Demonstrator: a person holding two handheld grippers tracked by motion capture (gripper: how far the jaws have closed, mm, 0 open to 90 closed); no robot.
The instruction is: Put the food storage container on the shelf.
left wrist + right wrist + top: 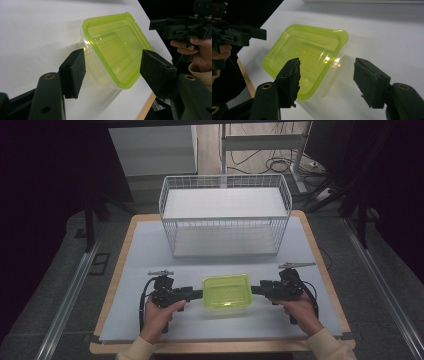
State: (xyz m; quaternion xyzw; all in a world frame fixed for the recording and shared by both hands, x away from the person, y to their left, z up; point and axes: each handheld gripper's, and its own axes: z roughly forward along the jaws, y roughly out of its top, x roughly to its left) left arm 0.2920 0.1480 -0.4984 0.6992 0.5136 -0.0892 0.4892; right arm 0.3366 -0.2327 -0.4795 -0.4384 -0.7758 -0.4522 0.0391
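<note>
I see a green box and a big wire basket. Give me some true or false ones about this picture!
1. The container has a green lid on it. True.
2. The container sits inside the wire basket. False: it sits on the table, nearer the person than the basket.
3. The left gripper is open. True.
4. The right gripper is squeezing the lid shut. False: its jaws stand wide apart.
5. The basket is full of toys. False: nothing shows inside it.

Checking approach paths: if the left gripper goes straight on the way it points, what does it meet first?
Probably the box: the left gripper is open and points at its near end, which lies between the fingers. Depth is unclear, so contact can't be told.
</note>
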